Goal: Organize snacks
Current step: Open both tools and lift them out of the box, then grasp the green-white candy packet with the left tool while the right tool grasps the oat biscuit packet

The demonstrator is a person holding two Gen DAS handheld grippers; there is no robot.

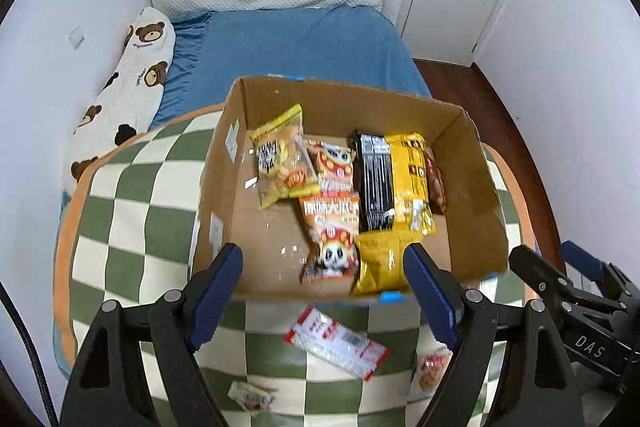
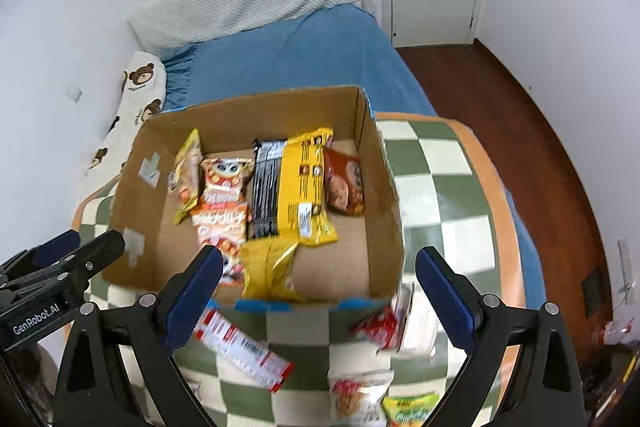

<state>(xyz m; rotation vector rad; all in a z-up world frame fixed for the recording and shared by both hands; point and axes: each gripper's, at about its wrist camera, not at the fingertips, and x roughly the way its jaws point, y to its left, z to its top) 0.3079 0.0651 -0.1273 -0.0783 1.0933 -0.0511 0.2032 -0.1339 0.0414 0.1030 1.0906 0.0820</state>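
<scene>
On the blue-sheeted bed [image 1: 304, 47], a green-and-cream checkered quilt with orange border [image 1: 132, 203], and upon it an open brown cardboard box [image 1: 472, 163], top flaps gone, long side running left to right across both views. Inside the box, packets laid flat in a rough row, most with long axes pointing from near wall to far wall: a large yellow foil snack bag [image 1: 408, 179] partly under a black wrapped packet [image 1: 374, 183], a second crumpled yellow bag [image 1: 380, 259] against the near wall, two orange panda-print packets [image 1: 330, 239] end to end, a clear yellow-edged cracker bag [image 1: 280, 159] tilted leftward, and a brown packet [image 2: 346, 183] by the right wall. Outside, just before the box on the quilt, a red-and-white clear-wrapped packet [image 1: 340, 343] lying diagonally, upper left to lower right, plus a few smaller packets near the bottom edge. Left gripper [image 1: 324, 291] above the near wall, blue-padded fingers [image 1: 216, 291] spread apart, nothing between them. Right gripper [image 2: 320, 291] likewise spread wide and empty.
</scene>
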